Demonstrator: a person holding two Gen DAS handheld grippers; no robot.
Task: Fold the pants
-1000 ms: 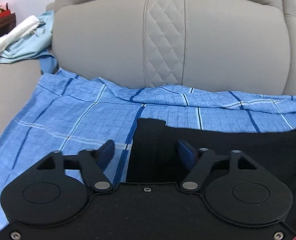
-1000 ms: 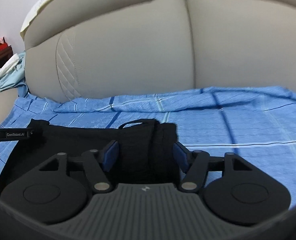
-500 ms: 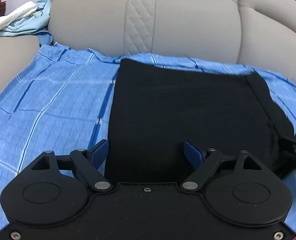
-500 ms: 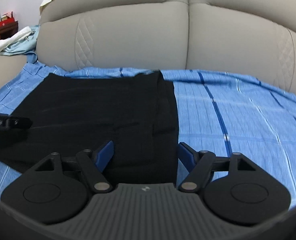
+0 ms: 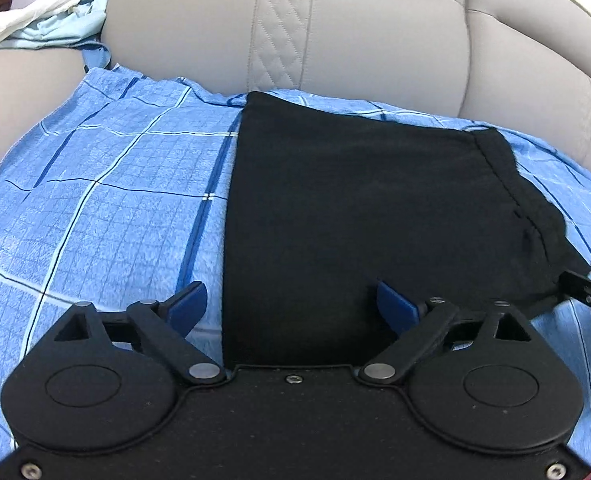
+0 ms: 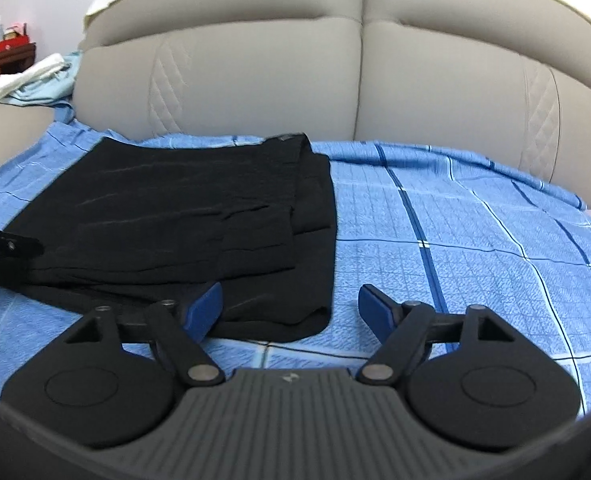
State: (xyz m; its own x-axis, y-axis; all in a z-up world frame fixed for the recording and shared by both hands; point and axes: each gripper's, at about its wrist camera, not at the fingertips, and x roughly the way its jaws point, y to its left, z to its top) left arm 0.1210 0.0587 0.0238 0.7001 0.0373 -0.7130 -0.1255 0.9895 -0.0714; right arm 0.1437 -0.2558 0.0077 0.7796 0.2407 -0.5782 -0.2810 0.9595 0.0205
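Note:
The black pants (image 5: pixel 355 208) lie folded flat in a rectangle on the blue checked sheet (image 5: pixel 115 200); in the right wrist view the pants (image 6: pixel 183 224) show layered folds. My left gripper (image 5: pixel 291 304) is open and empty, hovering over the pants' near left edge. My right gripper (image 6: pixel 289 308) is open and empty, above the pants' near right corner. The right gripper's tip shows at the right edge of the left wrist view (image 5: pixel 587 288); the left gripper's finger shows at the left edge of the right wrist view (image 6: pixel 7 244).
A beige sofa backrest (image 5: pixel 335 40) rises behind the sheet (image 6: pixel 475 240). A pile of white and light-blue clothes (image 5: pixel 47 24) lies on the left armrest. Dark wooden furniture with red items (image 6: pixel 3 56) stands at far left.
Both grippers have pulled back and up from the pants, which now lie released and flat. More of the pants and sheet shows in both views.

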